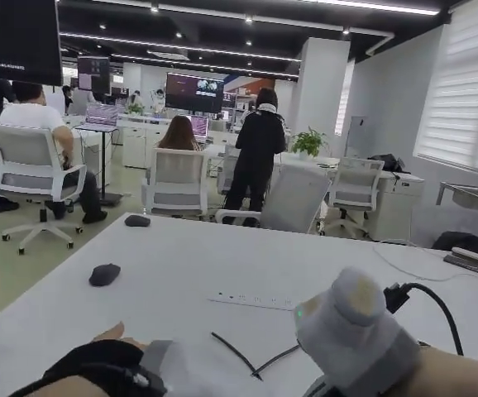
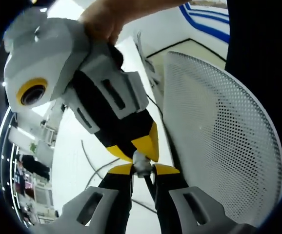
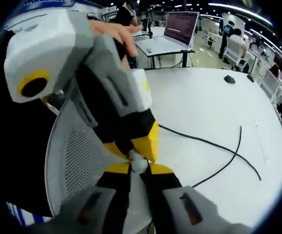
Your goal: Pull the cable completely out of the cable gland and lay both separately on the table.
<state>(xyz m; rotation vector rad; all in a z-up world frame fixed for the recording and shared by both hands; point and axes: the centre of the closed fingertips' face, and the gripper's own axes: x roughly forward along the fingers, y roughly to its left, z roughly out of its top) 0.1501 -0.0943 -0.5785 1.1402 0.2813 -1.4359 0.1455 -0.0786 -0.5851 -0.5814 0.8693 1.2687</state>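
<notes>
Clamping the left hand-held gripper (image 2: 142, 171) and the right hand-held gripper (image 3: 139, 170) tip to tip on the small pale grey cable gland (image 2: 141, 162), pinching it shut with yellow-tipped jaws from opposite ends. Holding it in the air, seemingly near the edge of the white worktop (image 3: 214, 97) and beside the white mesh chair back (image 2: 229, 136).

Probably risking a sudden slip: pulling apart on so short a grip, and so perhaps letting the gland spring free and drop past the chair rather than onto the worktop. Possibly also gripping gland against gland and separating nothing; cannot tell whether either gripper is catching any cable at the tips.

Counting two hand-held grippers, one gland, two black cable strands (image 3: 204, 144) crossing flat on the worktop, well apart from the gland, two black computer mice (image 1: 104, 274), one flat white power strip (image 1: 251, 299) and one mesh chair back close by.
</notes>
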